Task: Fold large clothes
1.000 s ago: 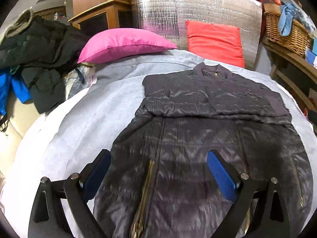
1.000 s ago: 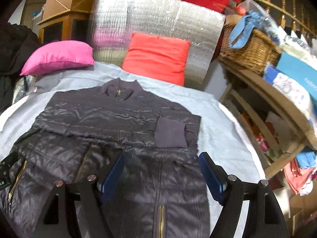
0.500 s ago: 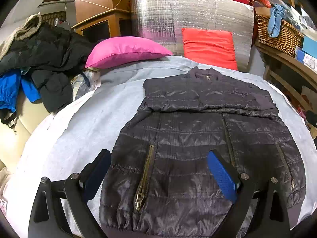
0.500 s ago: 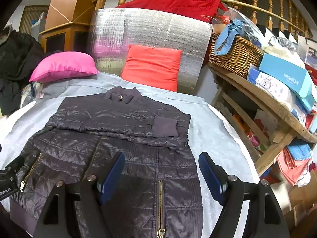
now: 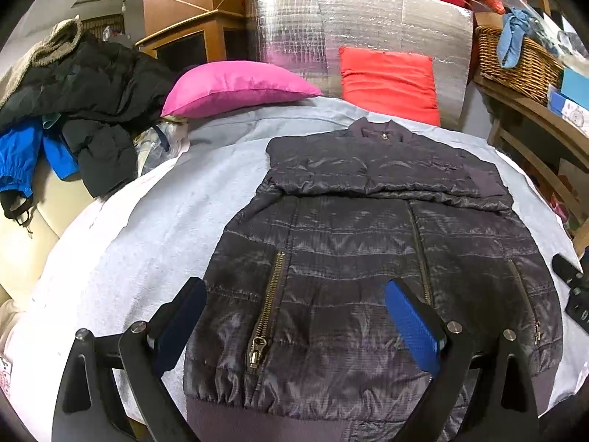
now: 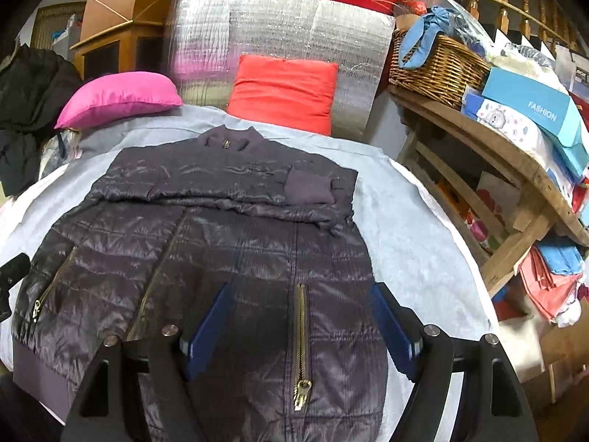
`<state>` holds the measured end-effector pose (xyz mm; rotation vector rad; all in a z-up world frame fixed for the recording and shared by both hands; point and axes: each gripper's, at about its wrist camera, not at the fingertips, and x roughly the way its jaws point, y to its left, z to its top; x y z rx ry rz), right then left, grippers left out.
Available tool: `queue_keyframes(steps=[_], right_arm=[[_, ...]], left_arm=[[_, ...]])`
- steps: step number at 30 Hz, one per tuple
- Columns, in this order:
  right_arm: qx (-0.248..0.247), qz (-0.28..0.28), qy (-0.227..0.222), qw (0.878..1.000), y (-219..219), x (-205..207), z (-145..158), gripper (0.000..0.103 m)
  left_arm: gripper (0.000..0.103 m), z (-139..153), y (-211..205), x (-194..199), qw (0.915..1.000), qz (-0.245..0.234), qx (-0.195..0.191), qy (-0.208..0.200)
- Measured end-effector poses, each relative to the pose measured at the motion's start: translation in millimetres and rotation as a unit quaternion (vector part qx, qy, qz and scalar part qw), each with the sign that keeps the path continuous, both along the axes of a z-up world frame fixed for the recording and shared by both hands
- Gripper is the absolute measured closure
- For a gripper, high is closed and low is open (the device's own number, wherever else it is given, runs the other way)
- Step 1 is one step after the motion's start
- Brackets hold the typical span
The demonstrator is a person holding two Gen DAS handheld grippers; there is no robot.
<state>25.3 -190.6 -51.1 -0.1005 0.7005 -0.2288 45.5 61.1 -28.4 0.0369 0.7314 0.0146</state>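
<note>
A dark quilted jacket [image 5: 360, 250] lies flat, front up, on a light grey sheet [image 5: 154, 228]. Both sleeves are folded across its chest, and a knit cuff [image 6: 309, 191] shows at the right. It also fills the right wrist view [image 6: 221, 250]. My left gripper [image 5: 294, 320] is open and empty, held above the jacket's lower left part near the pocket zipper [image 5: 265, 309]. My right gripper [image 6: 300, 326] is open and empty above the lower right part, over the other pocket zipper [image 6: 302, 342].
A pink pillow [image 5: 235, 84] and a red pillow [image 5: 390, 84] lie at the sheet's far end against a silver foil panel [image 5: 360, 25]. Dark coats [image 5: 81, 95] are piled at the left. A wooden shelf [image 6: 489, 154] with a wicker basket [image 6: 438, 66] and boxes stands at the right.
Both grippers have pulled back toward the jacket's hem, so more of the lower jacket and its waistband shows. The jacket has not moved. Both stay open.
</note>
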Motion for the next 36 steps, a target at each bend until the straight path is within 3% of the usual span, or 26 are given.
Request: queue_keyframes(steps=[8, 17, 36], right_arm=[[0.003, 0.014, 0.027, 1.000, 19.4, -10.5, -15.9, 0.023], [0.054, 0.050, 0.042, 0.996, 33.5, -22.8, -22.3, 0.023], [0.089, 0.062, 0.035, 0.993, 39.9, -29.2, -18.5, 0.023]], left_arm=[[0.005, -2.1, -11.2, -8.6, 0.9999, -0.012, 0.006, 0.004], [0.005, -3.6, -18.6, -12.7, 0.9998, -0.016, 0.006, 0.007], [0.005, -9.0, -24.2, -15.8, 0.9997, -0.015, 0.011, 0.014]])
